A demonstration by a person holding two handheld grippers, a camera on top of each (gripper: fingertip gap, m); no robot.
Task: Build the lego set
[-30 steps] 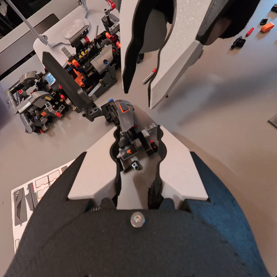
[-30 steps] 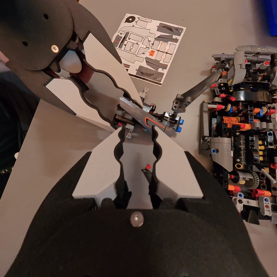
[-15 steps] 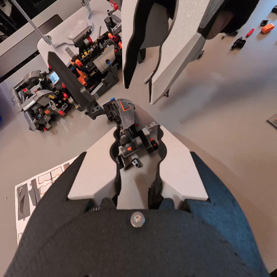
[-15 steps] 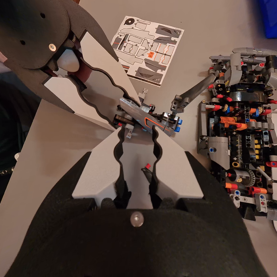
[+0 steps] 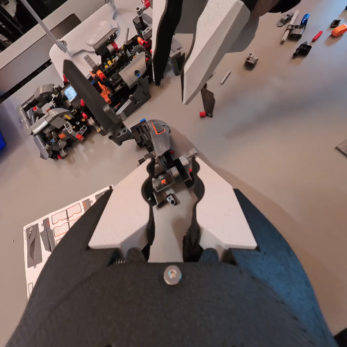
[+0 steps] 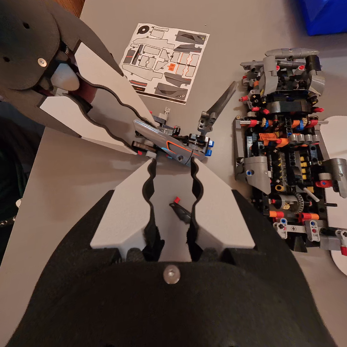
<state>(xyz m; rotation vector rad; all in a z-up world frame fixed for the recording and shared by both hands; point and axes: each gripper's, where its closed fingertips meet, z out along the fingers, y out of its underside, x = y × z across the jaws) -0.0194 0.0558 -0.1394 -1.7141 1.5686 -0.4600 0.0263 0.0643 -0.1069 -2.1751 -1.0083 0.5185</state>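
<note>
My left gripper [image 5: 172,161] is shut on a small lego sub-assembly [image 5: 159,139], a grey panel with an orange line on black and grey parts, and holds it just above the table. A long dark blade piece [image 5: 88,93] sticks out of its far end. In the right wrist view the left gripper [image 6: 144,139] holds the sub-assembly [image 6: 169,142] from the left. My right gripper [image 6: 172,159] is open and empty, with its tips right at the near edge of the panel. The car chassis [image 6: 281,159] lies to the right.
A small black piece with a red pin [image 6: 181,210] lies on the table under my right gripper. A sticker sheet [image 6: 163,62] lies beyond the sub-assembly. Loose parts [image 5: 294,28] are scattered at the far right. A blue bin [image 6: 326,15] is at the top right. My hands' fingertips stand some 6 cm from each other.
Both grippers have shifted a little over the table with the sub-assembly still held. In the left wrist view the right gripper's tips stand farther from the sub-assembly. Neither gripper's opening has changed.
</note>
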